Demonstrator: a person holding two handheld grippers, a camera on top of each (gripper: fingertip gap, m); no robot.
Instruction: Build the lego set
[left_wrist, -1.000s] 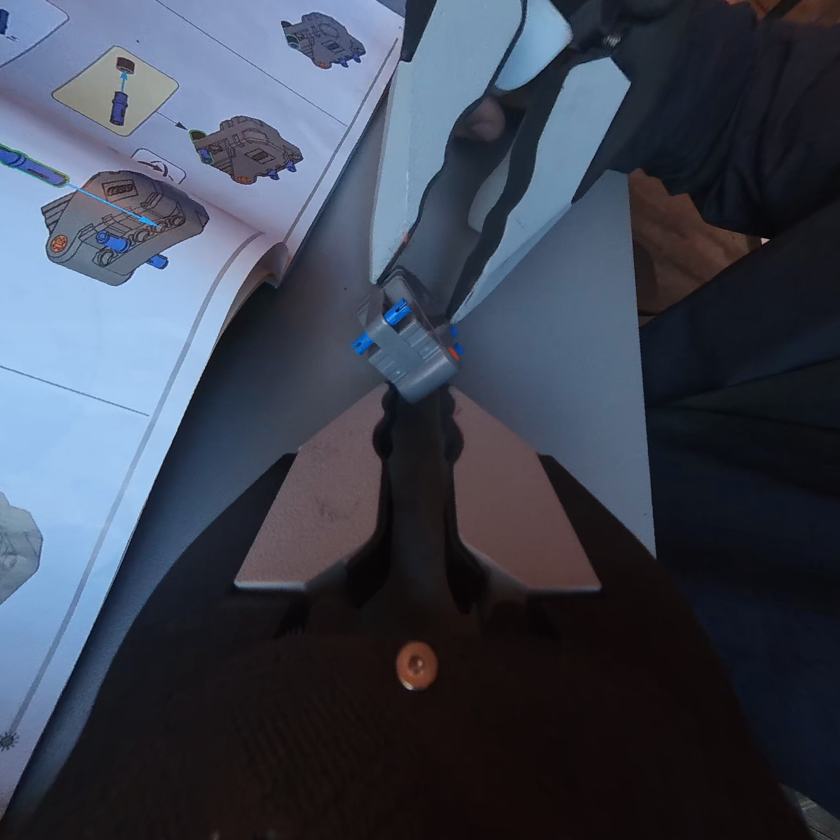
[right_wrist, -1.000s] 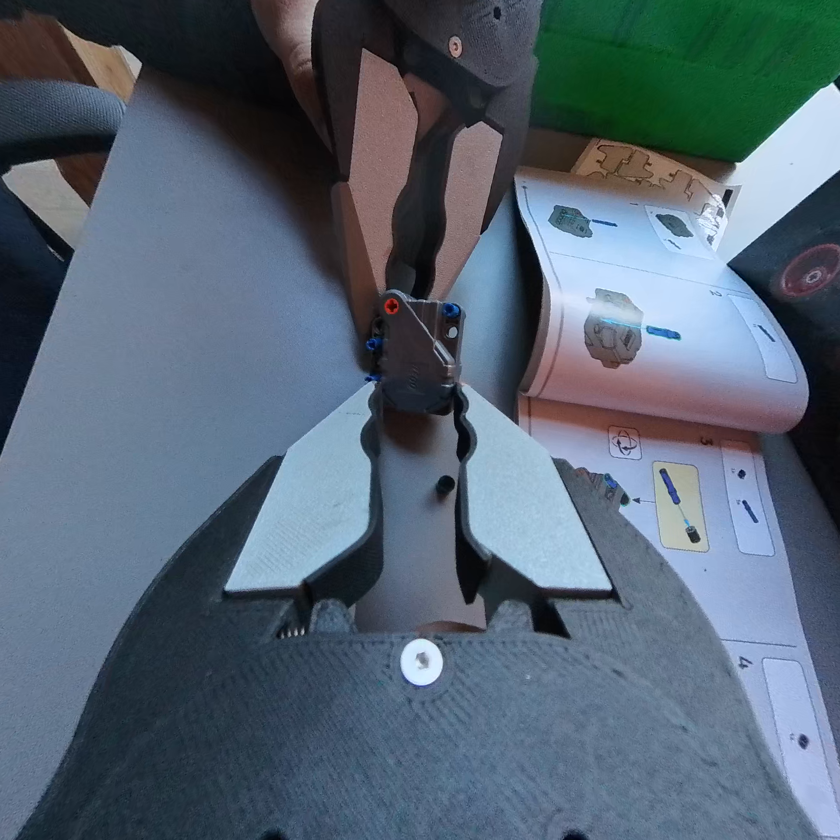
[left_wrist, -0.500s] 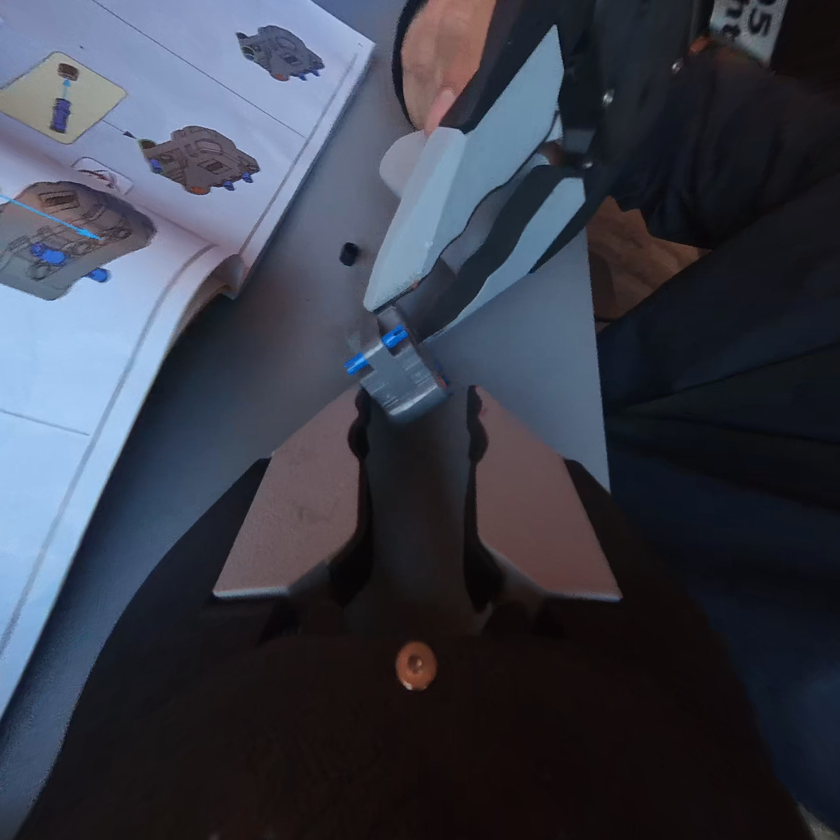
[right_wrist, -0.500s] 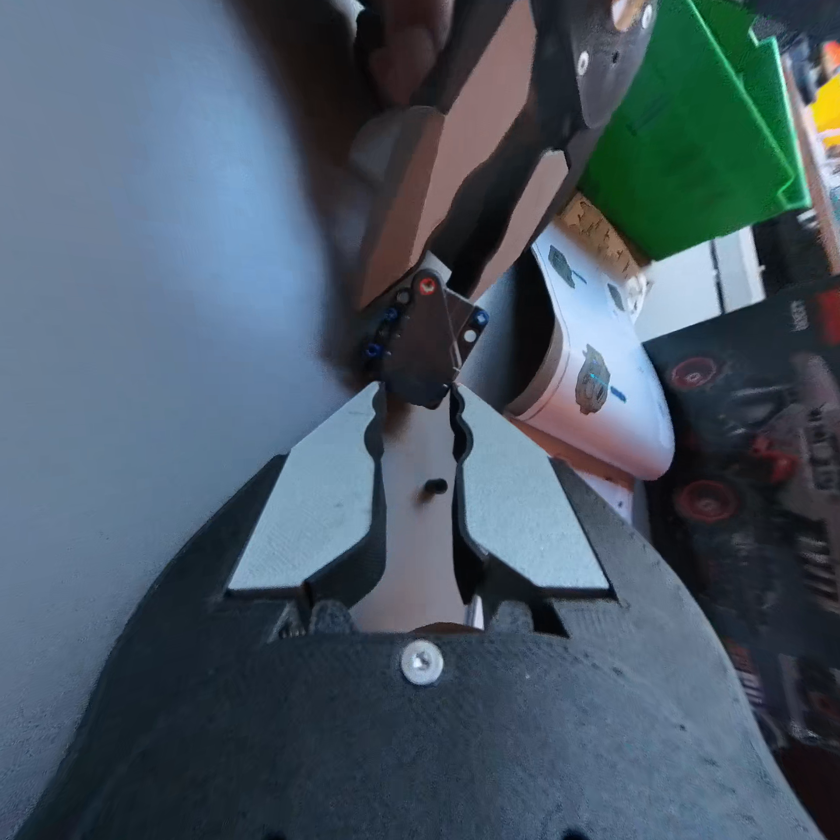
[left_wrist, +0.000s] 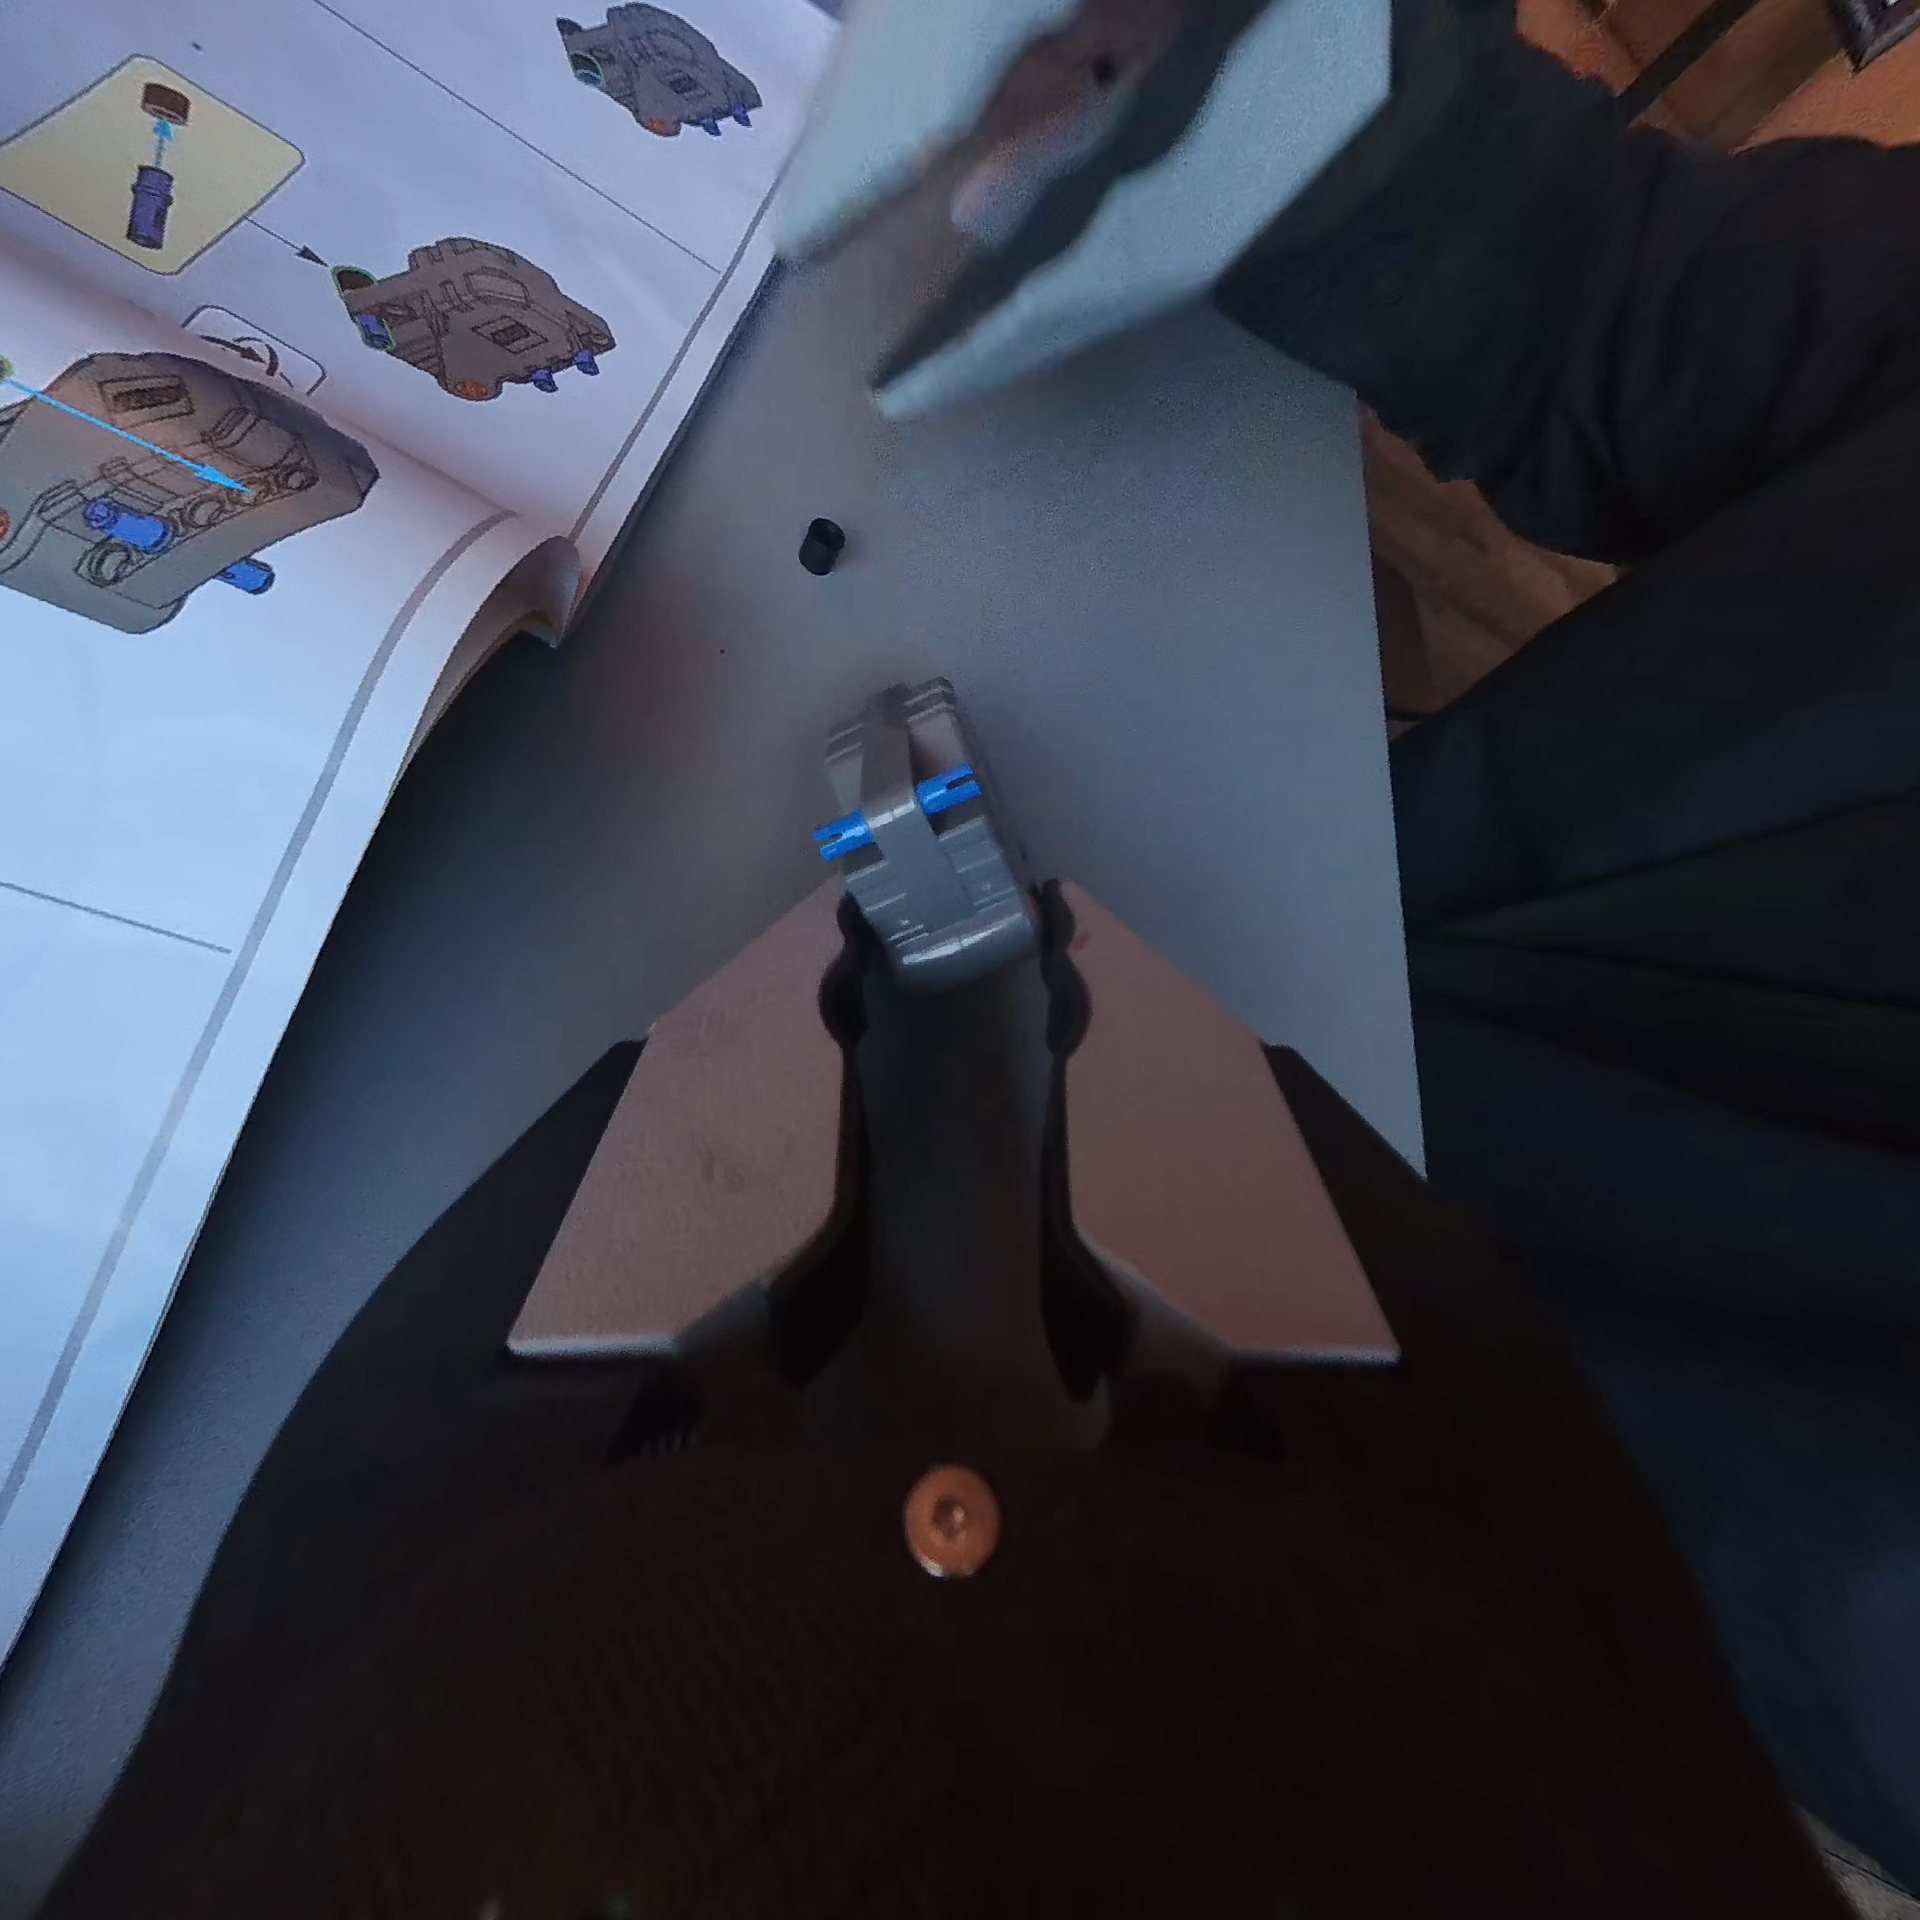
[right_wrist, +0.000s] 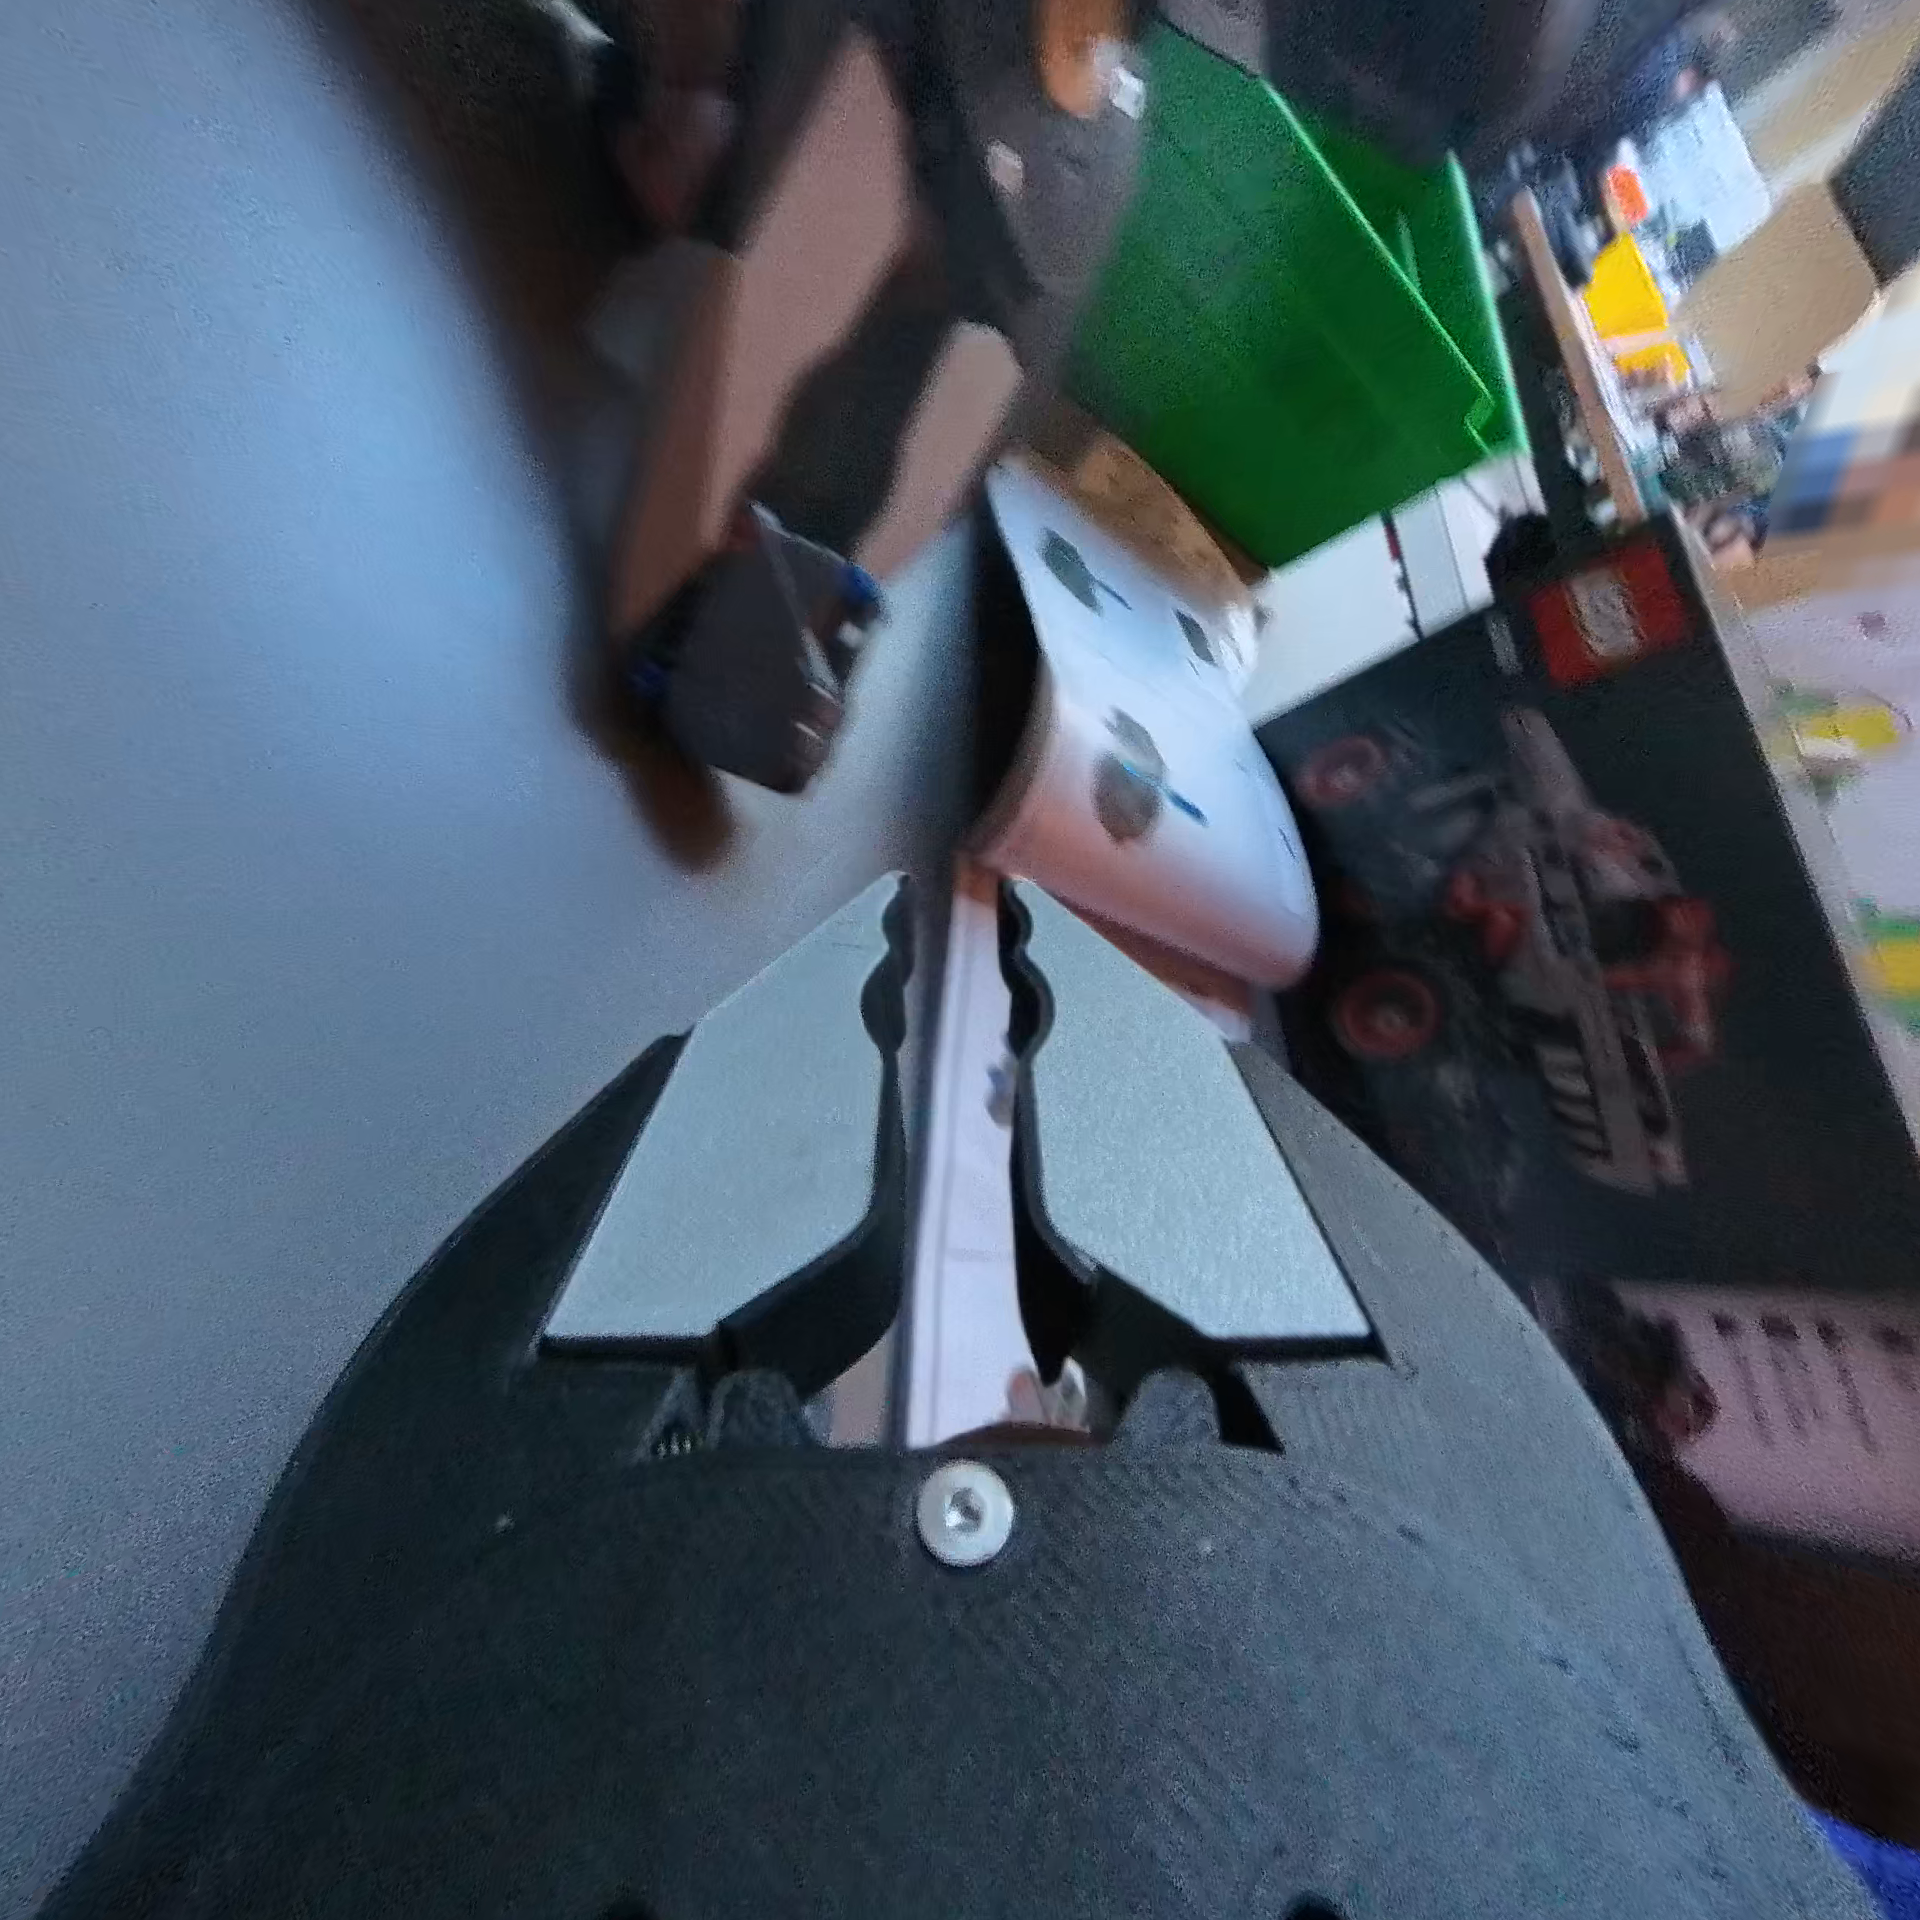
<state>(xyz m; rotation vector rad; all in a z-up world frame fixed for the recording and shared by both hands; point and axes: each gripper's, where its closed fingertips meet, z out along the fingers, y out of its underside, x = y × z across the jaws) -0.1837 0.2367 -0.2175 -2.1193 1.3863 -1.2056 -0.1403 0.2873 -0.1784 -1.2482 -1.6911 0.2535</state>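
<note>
Both claws were meeting over the grey lego block a second ago; now the right claw (right_wrist: 954, 914) has let go and swung away, and the block (left_wrist: 925, 862) sits with the left claw (left_wrist: 945, 935) alone. That left claw is clamped on the block's near end, so the block sticks straight out ahead of it, its long axis running on from the fingers, two blue pins (left_wrist: 899, 816) poking out sideways. It hangs just above the grey table (left_wrist: 1143, 644).

From where I stand, the right claw is nearly together with nothing between its tips, only a narrow slit. Its own view is blurred with motion, but the block shows up and to the left of it, well apart.

A small black peg (left_wrist: 821, 544) lies loose on the table straight ahead of the held block, between it and the right claw (left_wrist: 1039, 208). I would judge that peg to be the next piece wanted, and the right claw, free as it is, the likelier one to fetch it.

Room is fair. The open instruction booklet (left_wrist: 312, 520) lies to the left with its curled edge near the peg, and the table's edge (left_wrist: 1377, 727) runs close on the right, by the person's dark sleeve (left_wrist: 1610, 312). A green bin (right_wrist: 1278, 343) and a dark box (right_wrist: 1558, 935) stand beyond the booklet.
</note>
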